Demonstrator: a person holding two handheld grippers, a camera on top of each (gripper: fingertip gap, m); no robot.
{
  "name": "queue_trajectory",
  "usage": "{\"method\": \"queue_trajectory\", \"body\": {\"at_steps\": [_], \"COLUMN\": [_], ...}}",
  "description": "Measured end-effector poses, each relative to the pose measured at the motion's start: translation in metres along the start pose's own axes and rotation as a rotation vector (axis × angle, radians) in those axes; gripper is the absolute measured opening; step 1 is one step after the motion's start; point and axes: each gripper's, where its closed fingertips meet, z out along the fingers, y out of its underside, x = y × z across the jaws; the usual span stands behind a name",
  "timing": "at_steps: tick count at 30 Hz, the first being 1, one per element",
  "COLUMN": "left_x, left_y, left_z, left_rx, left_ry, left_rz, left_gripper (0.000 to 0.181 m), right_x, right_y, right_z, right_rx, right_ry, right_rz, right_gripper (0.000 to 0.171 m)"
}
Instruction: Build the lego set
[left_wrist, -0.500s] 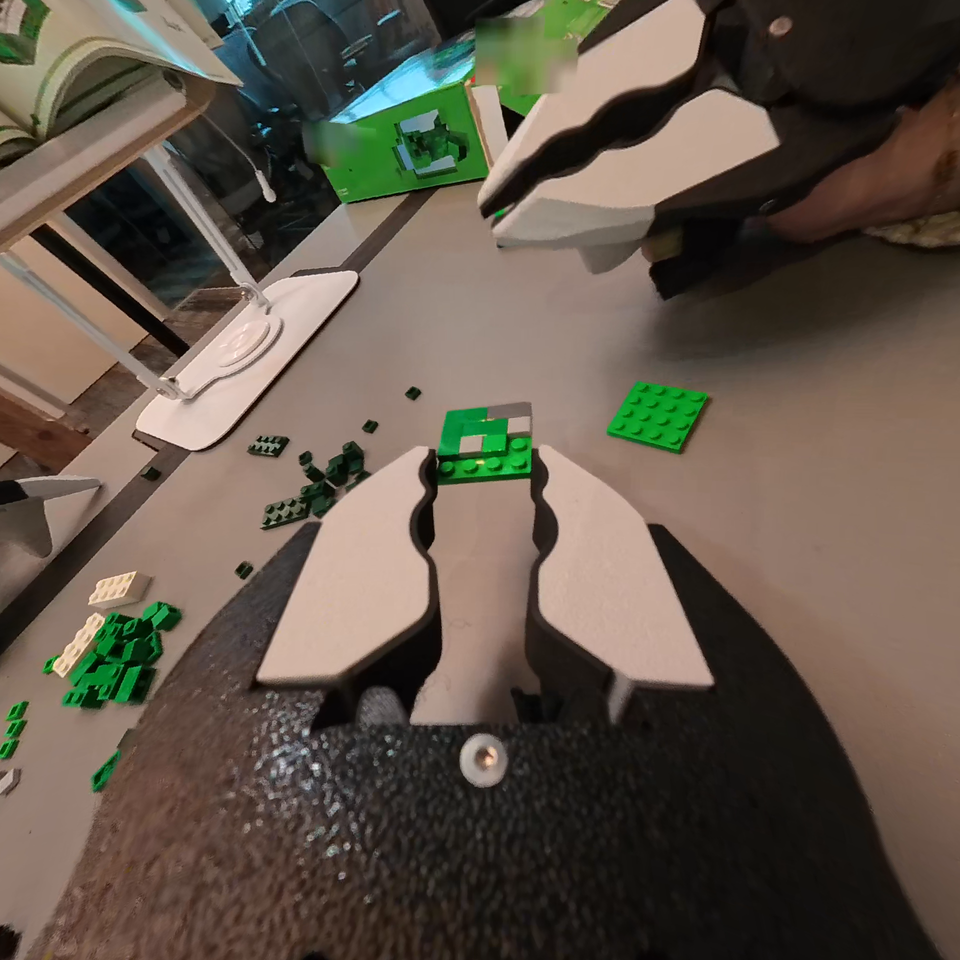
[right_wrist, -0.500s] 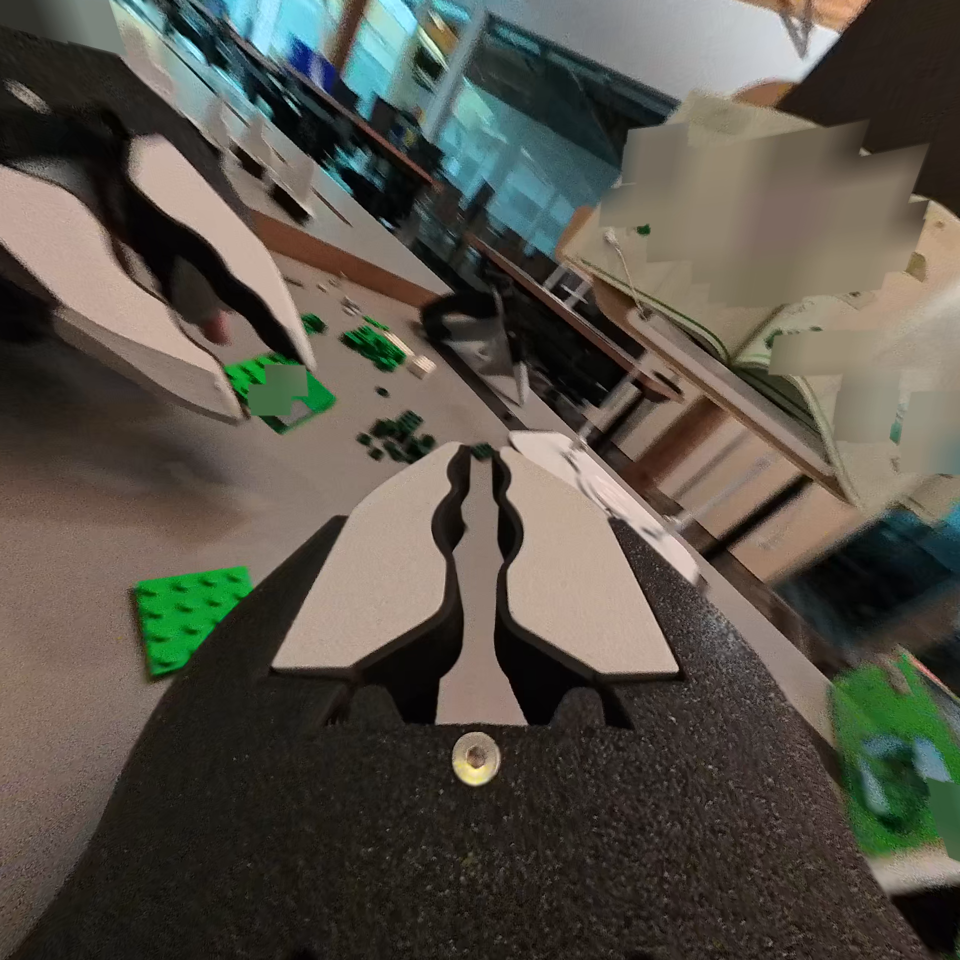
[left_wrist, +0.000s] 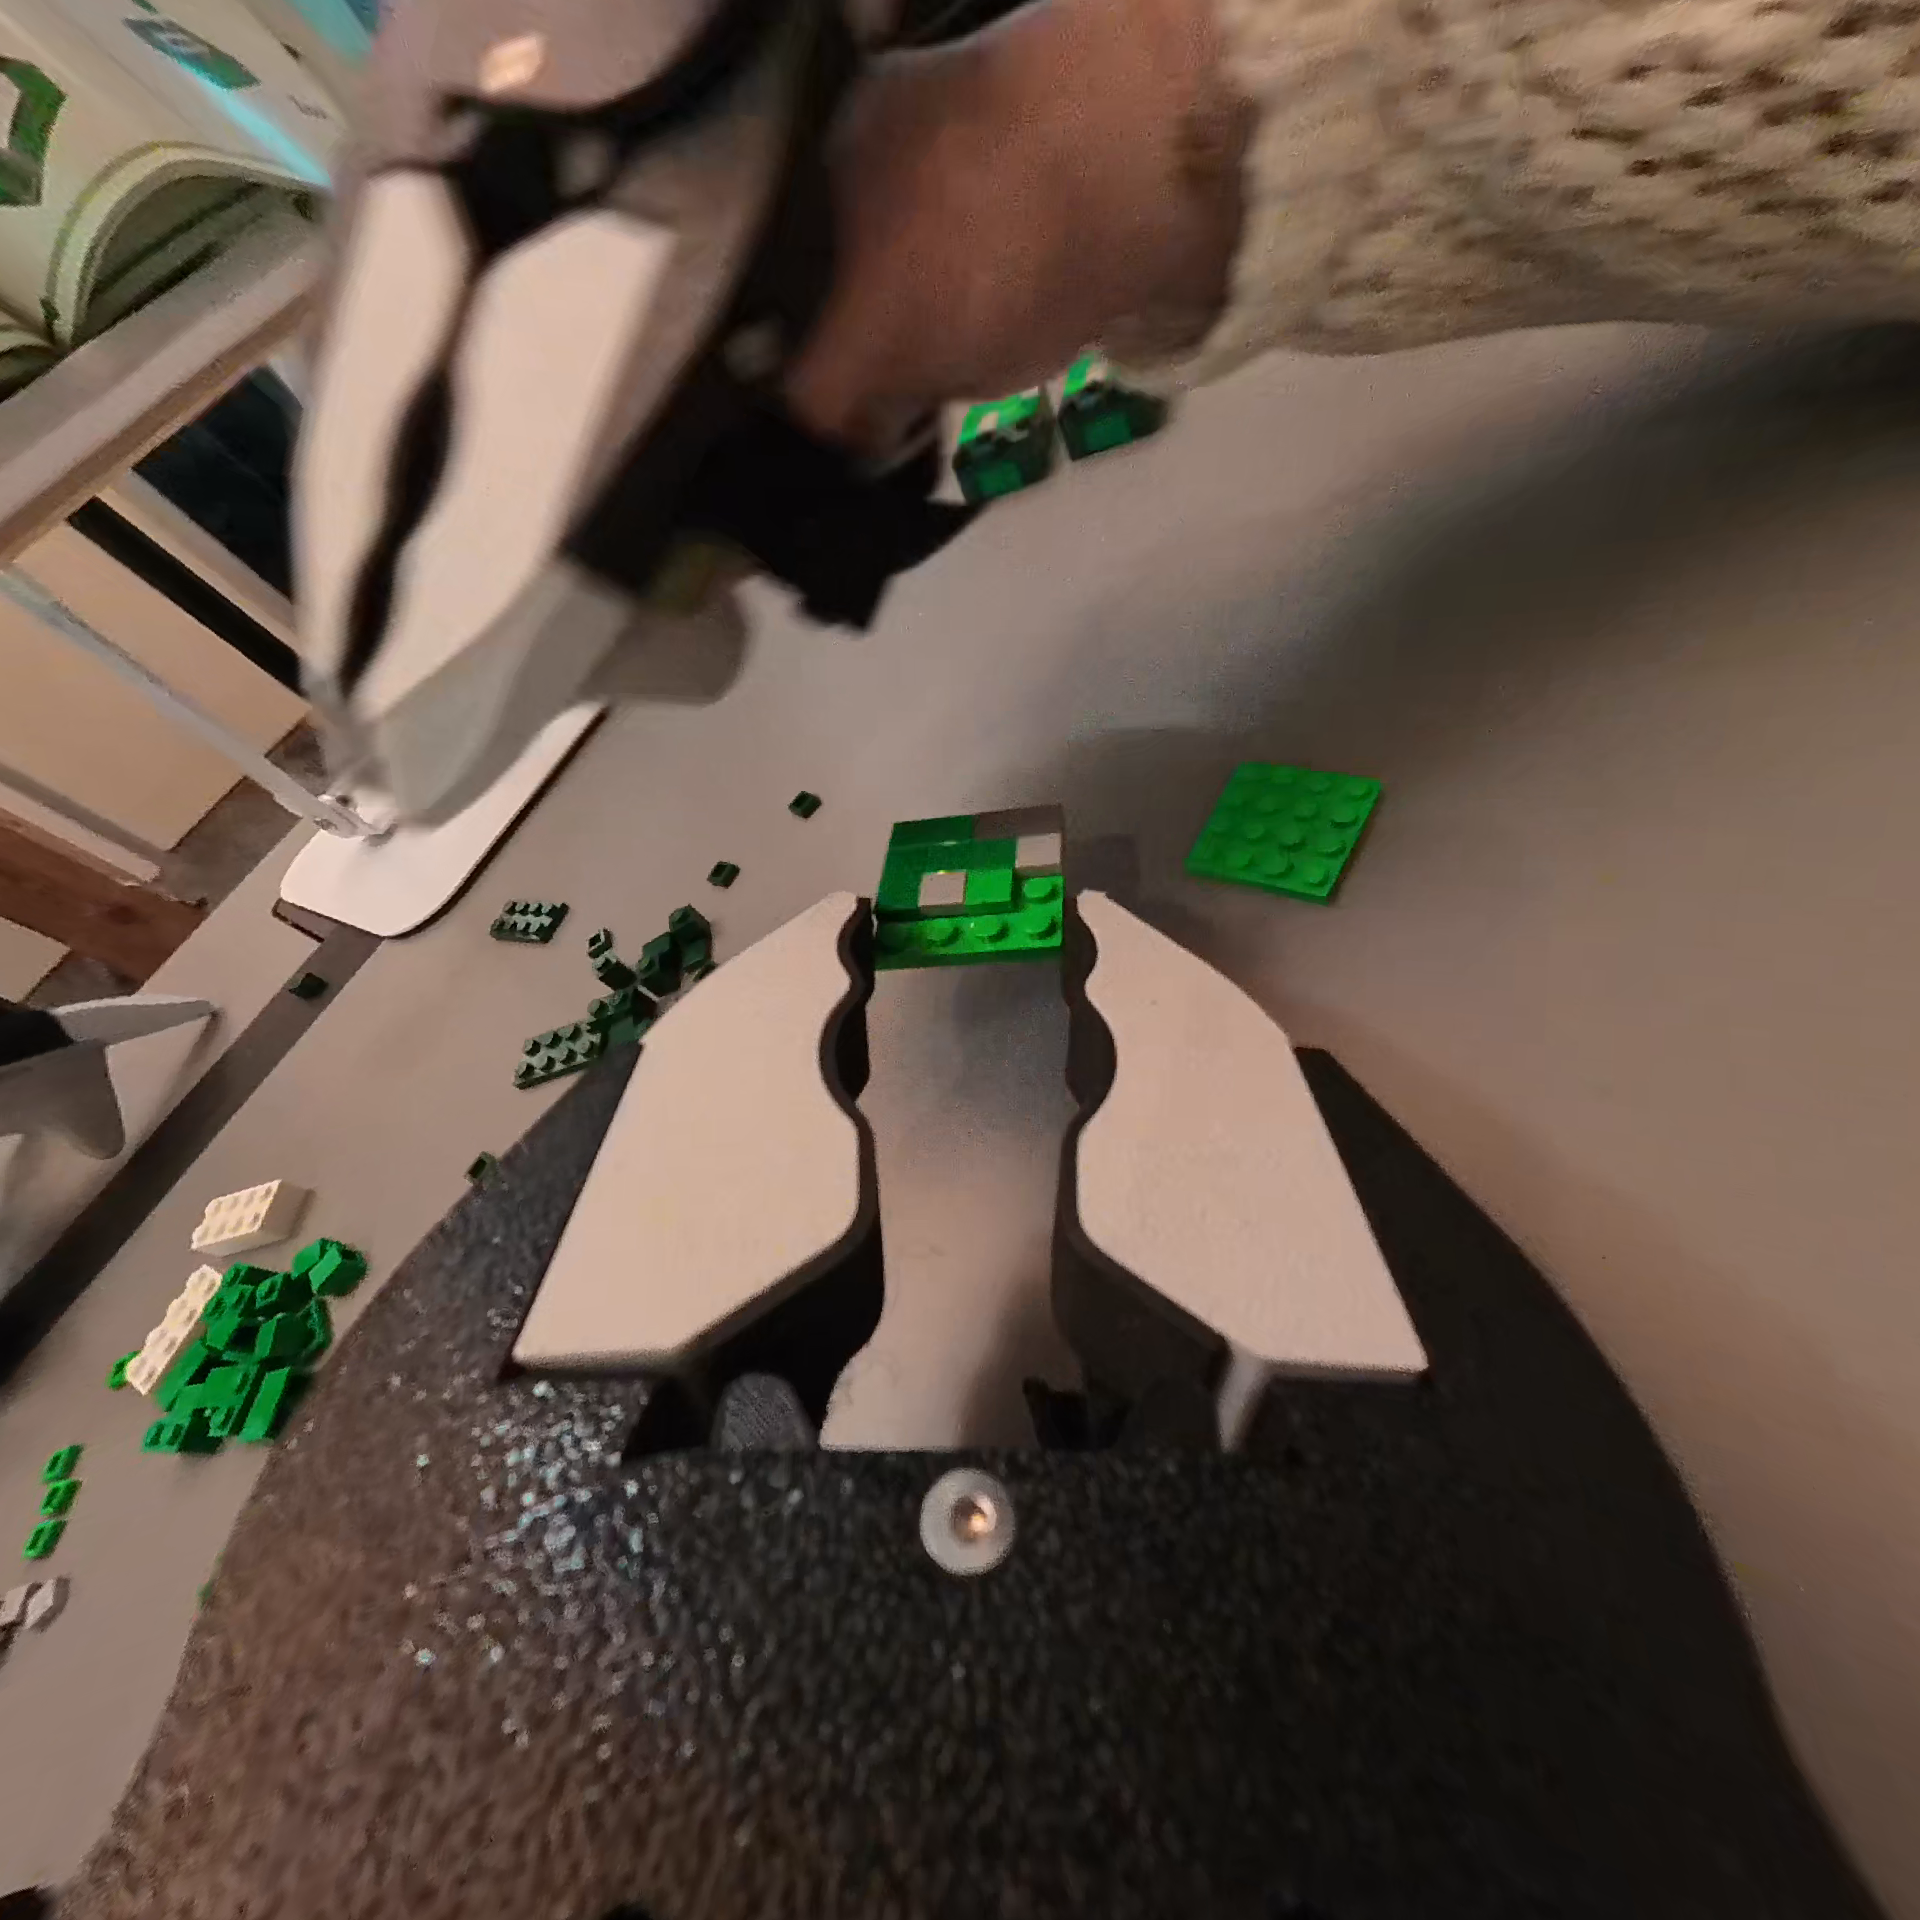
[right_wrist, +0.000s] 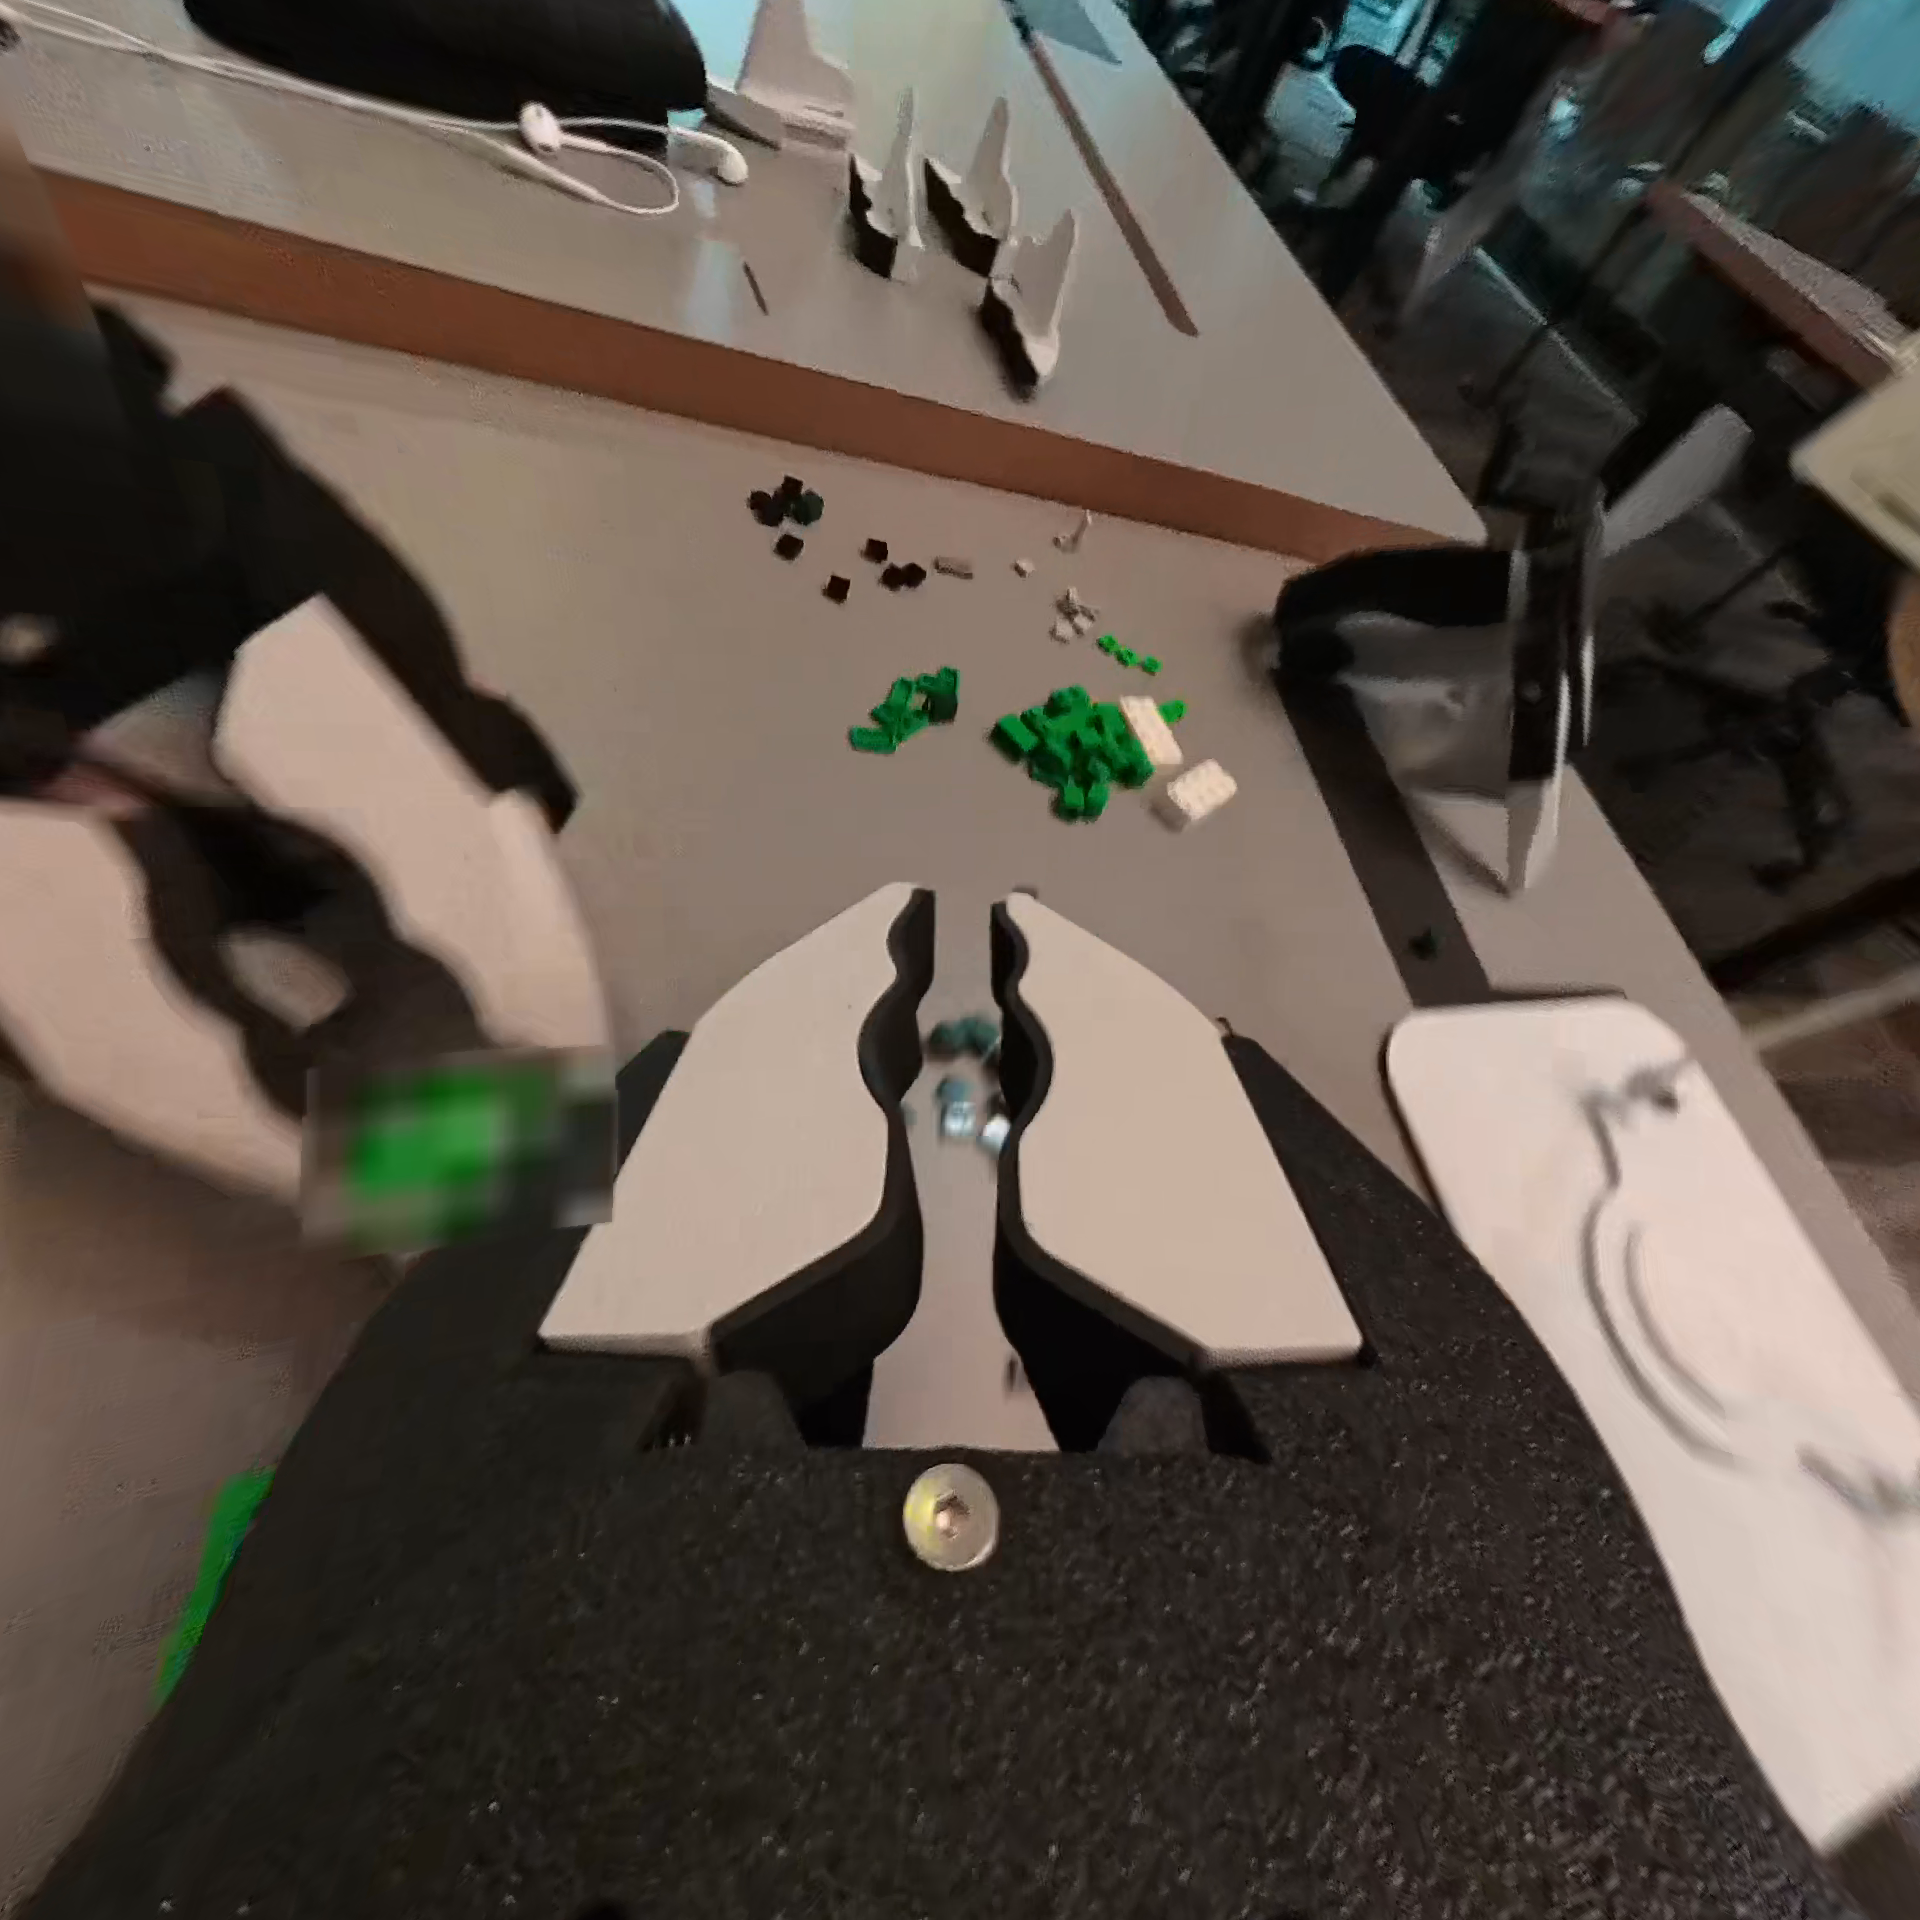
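Observation:
My left gripper (left_wrist: 971, 914) rests low on the grey table, its fingertips closed on the two sides of a small green plate build (left_wrist: 971, 883) with dark green, white and grey tiles on top. A loose bright green square plate (left_wrist: 1286, 831) lies to its right. My right gripper (right_wrist: 961, 899) is empty, jaws a narrow gap apart, hovering above a pile of dark green pieces (right_wrist: 961, 1039). It also shows blurred in the left wrist view (left_wrist: 353, 665), high at the upper left. The dark green pile (left_wrist: 623, 997) lies left of the build.
A bright green pile (right_wrist: 1081, 748) with white bricks (right_wrist: 1195, 795) lies farther on, and black pieces (right_wrist: 831, 540) beyond it. A white stand base (right_wrist: 1662, 1299) sits to the right, with an open booklet (left_wrist: 104, 208) on the stand. Two small built cubes (left_wrist: 1049, 426) stand at the back.
The right gripper has swung across from the far right to the left and now points down over the dark green pile. The left gripper and the build have stayed in place.

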Motion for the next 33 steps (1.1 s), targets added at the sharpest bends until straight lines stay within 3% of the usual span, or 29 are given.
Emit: {"method": "queue_trajectory", "body": {"at_steps": [4, 8, 11, 16, 33], "left_x": [0.002, 0.001, 0.002, 0.002, 0.005], "left_y": [0.0, 0.0, 0.0, 0.0, 0.001], "left_z": [0.001, 0.0, 0.001, 0.001, 0.002], "left_rx": [-0.001, 0.001, -0.002, -0.002, -0.01], "left_ry": [-0.004, -0.005, -0.004, -0.003, 0.004], "left_rz": [0.019, 0.016, 0.021, 0.02, 0.038], "left_gripper": [0.035, 0.035, 0.035, 0.035, 0.035], "right_x": [0.0, 0.012, 0.025, -0.005, -0.019], "right_y": [-0.018, 0.005, 0.02, 0.022, 0.02], "right_z": [0.061, 0.112, 0.132, 0.141, 0.167], "right_rx": [-0.064, -0.283, -0.395, -0.446, -0.606], "right_ry": [-0.153, -0.2, -0.231, -0.438, -0.421], "right_rz": [-0.064, -0.162, -0.099, -0.091, -0.073], "right_gripper": [0.016, 0.02, 0.02, 0.02, 0.024]}}
